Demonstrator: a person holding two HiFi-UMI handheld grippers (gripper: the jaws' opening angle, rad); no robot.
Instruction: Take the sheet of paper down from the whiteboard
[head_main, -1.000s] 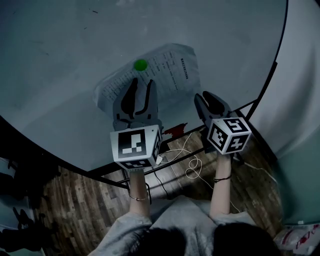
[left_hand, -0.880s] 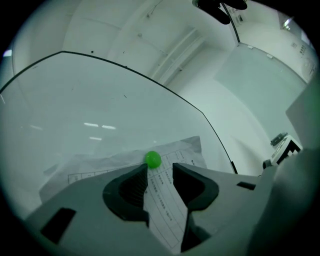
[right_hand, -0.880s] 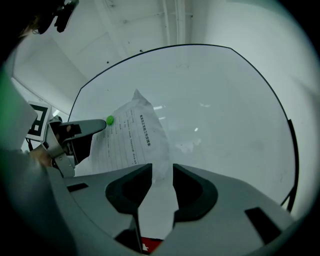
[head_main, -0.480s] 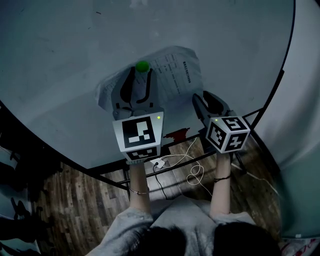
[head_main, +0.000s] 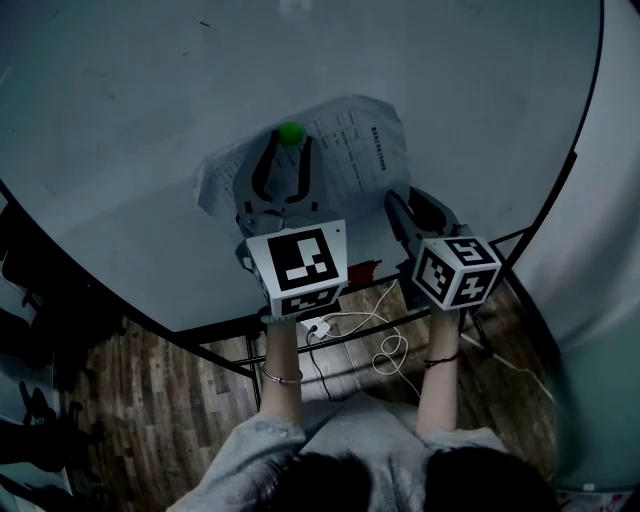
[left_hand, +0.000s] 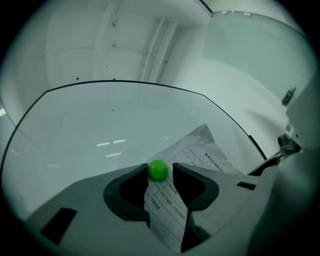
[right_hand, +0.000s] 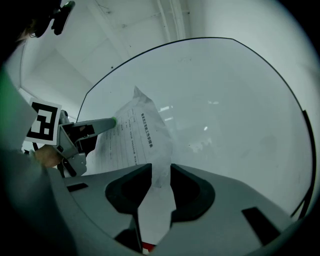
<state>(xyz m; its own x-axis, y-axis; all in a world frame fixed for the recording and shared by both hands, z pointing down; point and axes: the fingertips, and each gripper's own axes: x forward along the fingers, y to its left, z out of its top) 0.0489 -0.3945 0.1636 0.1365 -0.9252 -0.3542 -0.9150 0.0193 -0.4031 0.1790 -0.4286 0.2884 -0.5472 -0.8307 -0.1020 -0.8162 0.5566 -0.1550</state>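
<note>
Whiteboard (head_main: 120, 100) fills the background, upright and bare apart from 1 sheet of paper (head_main: 365, 150) pinned flat against it. The sheet hangs askew; in the head view its long axis slants from lower left to upper right, and its edges look slightly creased. A single green magnet (head_main: 291, 132) near the sheet's upper edge appears to be all that holds it.

That magnet sits right at the tips of the left gripper (head_main: 288, 152), centred in the gap between the 2 jaws. The jaws have just been opening and now stand wide, flanking the ball closely without clearly clamping it. The printed sheet runs back between them, lying against the board behind.

The right gripper (right_hand: 160, 172) is at the sheet's lower corner. Its jaws have just spread and then eased in a touch; they are apart, with the paper's corner hanging in the gap and no pad visibly pressing on it.

So the left hand is the nearer one to the magnet and the right to the sheet's free end. The coming move probably turns on that split: closing the left jaws on the ball straight ahead, while the right jaws pinch the corner so the sheet does not drop toward the wooden floor (head_main: 150, 400).
</note>
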